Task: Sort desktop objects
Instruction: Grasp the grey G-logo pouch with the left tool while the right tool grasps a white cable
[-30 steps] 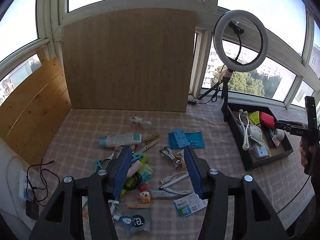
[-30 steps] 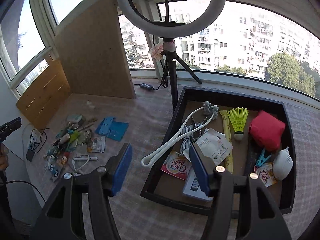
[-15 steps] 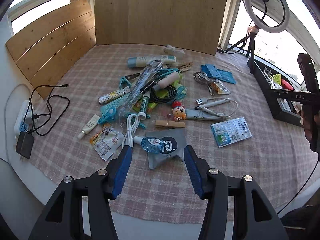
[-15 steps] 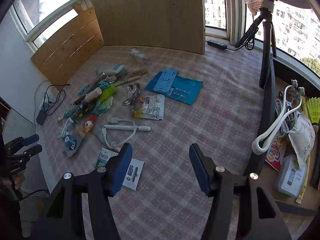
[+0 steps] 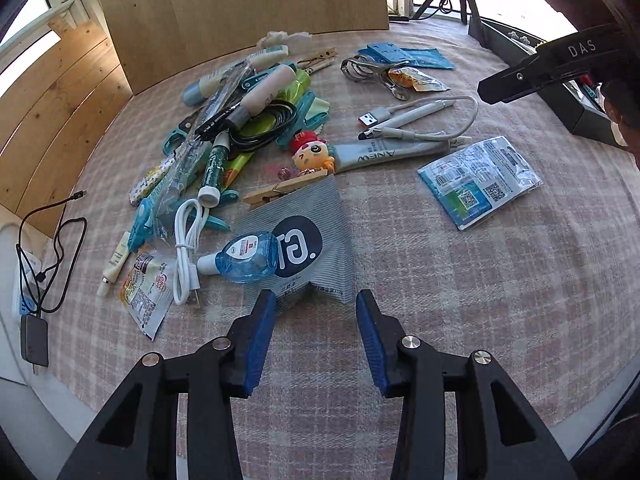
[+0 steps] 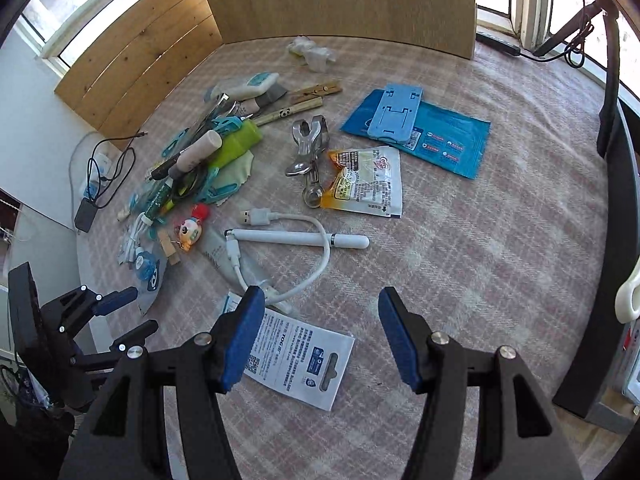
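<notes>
Desktop clutter lies on the checked cloth. A grey pouch [image 5: 316,204] with a dark round logo bears a small blue bottle [image 5: 248,256]. My left gripper [image 5: 314,300] hovers at the pouch's near edge; its jaws are closing, that edge lies between the tips, and the pads do not press it. My right gripper [image 6: 320,298] stands open above the cloth with nothing between its fingers. A white printed packet [image 6: 298,360] lies under its left finger. Just beyond it are a white stylus [image 6: 296,238] and a white USB cable [image 6: 316,264]. The left gripper [image 6: 132,314] also shows at the right wrist view's lower left.
The black tray [image 6: 612,200] holding sorted things stands at the right. Wooden panels [image 5: 240,4] wall the back and left. A charger with a black cable [image 5: 36,344] lies at the left table edge. A blue packet [image 5: 480,180] and a snack sachet [image 6: 364,180] lie apart from the heap.
Both grippers have come down toward the cloth. The left one has closed in on the grey pouch and its jaws have narrowed. The right one swung from the tray to the clutter.
</notes>
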`<action>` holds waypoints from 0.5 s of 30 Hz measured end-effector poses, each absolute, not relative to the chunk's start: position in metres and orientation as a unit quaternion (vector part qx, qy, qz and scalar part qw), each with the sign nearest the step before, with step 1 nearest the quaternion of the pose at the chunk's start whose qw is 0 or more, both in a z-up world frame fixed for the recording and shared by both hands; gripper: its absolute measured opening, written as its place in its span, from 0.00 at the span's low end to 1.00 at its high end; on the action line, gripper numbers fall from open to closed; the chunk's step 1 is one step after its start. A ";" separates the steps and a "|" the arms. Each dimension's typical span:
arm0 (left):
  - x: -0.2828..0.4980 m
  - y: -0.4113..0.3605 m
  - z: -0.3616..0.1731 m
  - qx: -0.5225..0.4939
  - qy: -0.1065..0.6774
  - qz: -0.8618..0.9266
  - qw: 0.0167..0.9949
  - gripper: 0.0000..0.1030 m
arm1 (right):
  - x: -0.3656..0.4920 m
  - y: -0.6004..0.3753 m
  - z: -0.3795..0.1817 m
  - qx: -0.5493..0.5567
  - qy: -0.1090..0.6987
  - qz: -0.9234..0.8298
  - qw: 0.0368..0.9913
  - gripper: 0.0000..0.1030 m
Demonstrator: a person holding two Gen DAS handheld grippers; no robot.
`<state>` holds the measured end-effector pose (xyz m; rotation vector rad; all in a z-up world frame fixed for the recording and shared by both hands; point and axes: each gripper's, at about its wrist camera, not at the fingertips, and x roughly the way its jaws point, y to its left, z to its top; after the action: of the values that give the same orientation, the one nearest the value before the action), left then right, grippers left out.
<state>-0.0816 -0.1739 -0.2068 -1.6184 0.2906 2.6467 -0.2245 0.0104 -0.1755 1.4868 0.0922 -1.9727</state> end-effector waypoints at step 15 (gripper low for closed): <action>-0.097 -0.196 -0.196 -0.502 -0.010 0.864 0.041 0.00 | -0.226 -0.024 -0.202 0.597 0.024 -0.723 0.346 0.30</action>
<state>-0.0973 -0.1961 -0.1961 -1.5374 -0.0306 2.6440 -0.2258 -0.0238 -0.2023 1.5491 0.0612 -1.8770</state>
